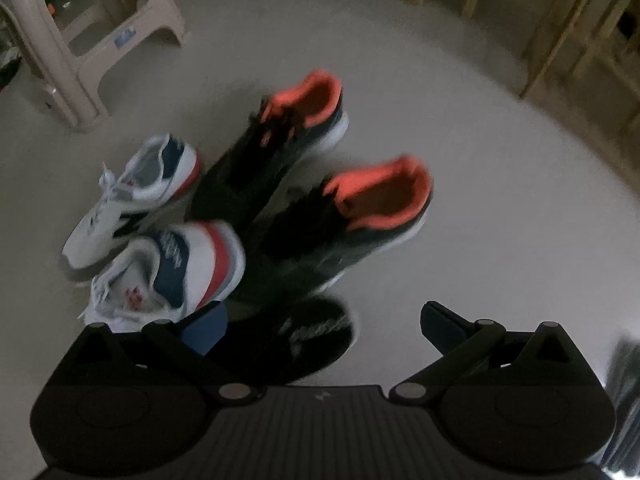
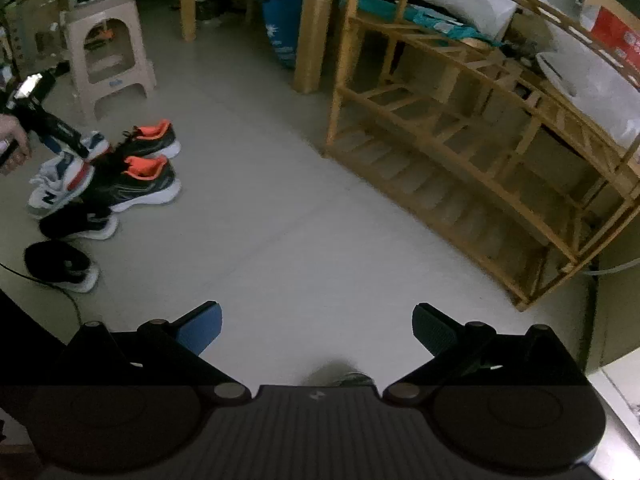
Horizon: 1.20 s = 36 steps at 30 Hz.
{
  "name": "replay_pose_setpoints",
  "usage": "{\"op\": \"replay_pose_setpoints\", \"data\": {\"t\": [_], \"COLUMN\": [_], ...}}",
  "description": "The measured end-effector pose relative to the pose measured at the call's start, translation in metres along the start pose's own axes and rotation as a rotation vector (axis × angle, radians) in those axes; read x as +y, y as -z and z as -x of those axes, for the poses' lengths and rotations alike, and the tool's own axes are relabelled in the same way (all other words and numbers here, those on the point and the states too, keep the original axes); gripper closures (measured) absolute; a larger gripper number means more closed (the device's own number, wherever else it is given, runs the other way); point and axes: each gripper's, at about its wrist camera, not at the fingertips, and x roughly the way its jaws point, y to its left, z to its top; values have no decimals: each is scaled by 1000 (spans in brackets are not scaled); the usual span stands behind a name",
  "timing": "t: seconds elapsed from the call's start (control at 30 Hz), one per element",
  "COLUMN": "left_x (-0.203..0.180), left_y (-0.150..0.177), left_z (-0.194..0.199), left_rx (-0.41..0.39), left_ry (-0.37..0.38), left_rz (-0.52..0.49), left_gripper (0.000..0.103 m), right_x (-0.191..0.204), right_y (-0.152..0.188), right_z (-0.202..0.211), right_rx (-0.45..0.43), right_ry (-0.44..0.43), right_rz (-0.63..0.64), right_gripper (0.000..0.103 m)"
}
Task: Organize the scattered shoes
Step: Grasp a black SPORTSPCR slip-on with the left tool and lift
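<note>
Six shoes are seen clustered on the floor (image 2: pixel 280 240) at the left of the right wrist view: a white pair (image 1: pixel 132 192), a black-and-orange pair (image 1: pixel 360 216) and a black pair (image 2: pixel 76 220). The wooden rack (image 2: pixel 460 152) at right is judged unfilled, so sorting seems barely begun. The left gripper (image 1: pixel 324 328) and right gripper (image 2: pixel 316 328) are held with fingers spread, nothing grasped.

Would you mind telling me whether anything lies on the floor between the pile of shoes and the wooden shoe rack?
Nothing visible does. In the right wrist view, bare floor runs from the black and orange sneakers across to the foot of the wooden shoe rack. The rack's lower shelves look free of shoes, though the view is blurred.
</note>
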Motion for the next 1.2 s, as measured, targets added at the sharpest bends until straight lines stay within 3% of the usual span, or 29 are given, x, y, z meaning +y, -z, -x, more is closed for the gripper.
{"op": "replay_pose_setpoints", "data": {"t": [0.23, 0.37, 0.43, 0.77, 1.2], "left_x": [-14, -26, -32, -29, -18], "left_y": [53, 71, 77, 85, 99], "left_z": [-53, -70, -80, -118, -132], "left_rx": [236, 284, 293, 355, 290], "left_ry": [48, 84, 77, 152, 153], "left_rz": [7, -15, -51, -25, 0], "left_gripper": [0, 0, 0, 0, 0], "right_x": [12, 20, 23, 28, 37], "right_y": [-1, -5, -5, -7, -15], "right_z": [-5, -9, -10, -14, -13], "right_rx": [12, 15, 17, 30, 13], "right_ry": [-29, -43, -45, -46, -76], "right_rz": [37, 64, 74, 80, 100], "right_gripper": [0, 0, 0, 0, 0]}}
